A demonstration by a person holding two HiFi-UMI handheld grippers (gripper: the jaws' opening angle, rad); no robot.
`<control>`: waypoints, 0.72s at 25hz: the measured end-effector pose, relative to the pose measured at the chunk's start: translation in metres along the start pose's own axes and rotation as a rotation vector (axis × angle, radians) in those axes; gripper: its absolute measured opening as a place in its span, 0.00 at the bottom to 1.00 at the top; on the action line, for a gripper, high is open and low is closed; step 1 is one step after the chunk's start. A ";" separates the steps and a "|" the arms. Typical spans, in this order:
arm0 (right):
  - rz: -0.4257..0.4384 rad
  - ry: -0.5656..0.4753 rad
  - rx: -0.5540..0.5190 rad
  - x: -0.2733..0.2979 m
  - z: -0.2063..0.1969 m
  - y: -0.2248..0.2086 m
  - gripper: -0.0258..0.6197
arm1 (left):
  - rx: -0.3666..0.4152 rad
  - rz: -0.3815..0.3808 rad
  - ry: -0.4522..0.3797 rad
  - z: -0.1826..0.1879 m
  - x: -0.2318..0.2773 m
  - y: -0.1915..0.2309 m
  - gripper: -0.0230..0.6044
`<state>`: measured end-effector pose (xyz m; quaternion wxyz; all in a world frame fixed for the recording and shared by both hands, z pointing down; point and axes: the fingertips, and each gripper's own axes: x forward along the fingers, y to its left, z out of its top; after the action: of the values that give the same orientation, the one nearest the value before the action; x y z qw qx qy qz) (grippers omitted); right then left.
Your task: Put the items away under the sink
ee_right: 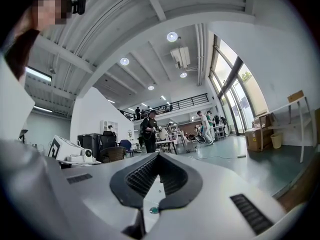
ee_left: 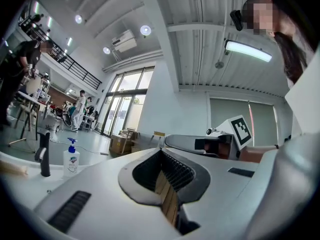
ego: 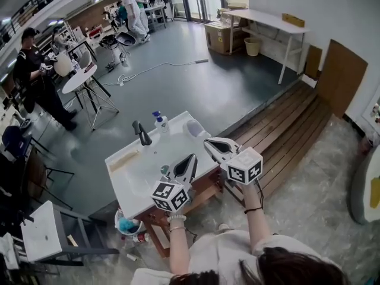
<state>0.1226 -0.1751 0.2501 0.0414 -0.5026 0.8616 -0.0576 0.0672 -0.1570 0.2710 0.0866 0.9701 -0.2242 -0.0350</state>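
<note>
A white sink counter (ego: 138, 177) stands on a wooden frame, with a black faucet (ego: 142, 133) and a pump soap bottle (ego: 161, 122) at its far edge. A pale wooden stick (ego: 123, 160) lies at its left end and a white tub (ego: 195, 127) near its right corner. Held level over the counter's near edge, my left gripper (ego: 191, 158) has its jaw tips together and nothing between them. Over the right corner my right gripper (ego: 208, 141) is shut and empty. The left gripper view shows the bottle (ee_left: 71, 158) and faucet (ee_left: 44, 154) beyond my left gripper (ee_left: 161, 151).
Under the counter's left end a blue bucket (ego: 126, 224) holds items, and a small bottle (ego: 138, 238) lies on the floor beside it. A wooden deck (ego: 285, 129) runs to the right. A white stool (ego: 44, 230) stands at the left. People work at tables (ego: 80, 79) far behind.
</note>
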 end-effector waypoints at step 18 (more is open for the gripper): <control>0.016 0.039 0.075 0.039 -0.028 -0.032 0.06 | -0.048 0.063 0.075 -0.019 0.018 0.052 0.03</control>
<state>0.1274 -0.2231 0.2820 0.0438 -0.4926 0.8635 -0.0994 0.0635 -0.2080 0.2984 0.1194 0.9608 -0.2503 -0.0015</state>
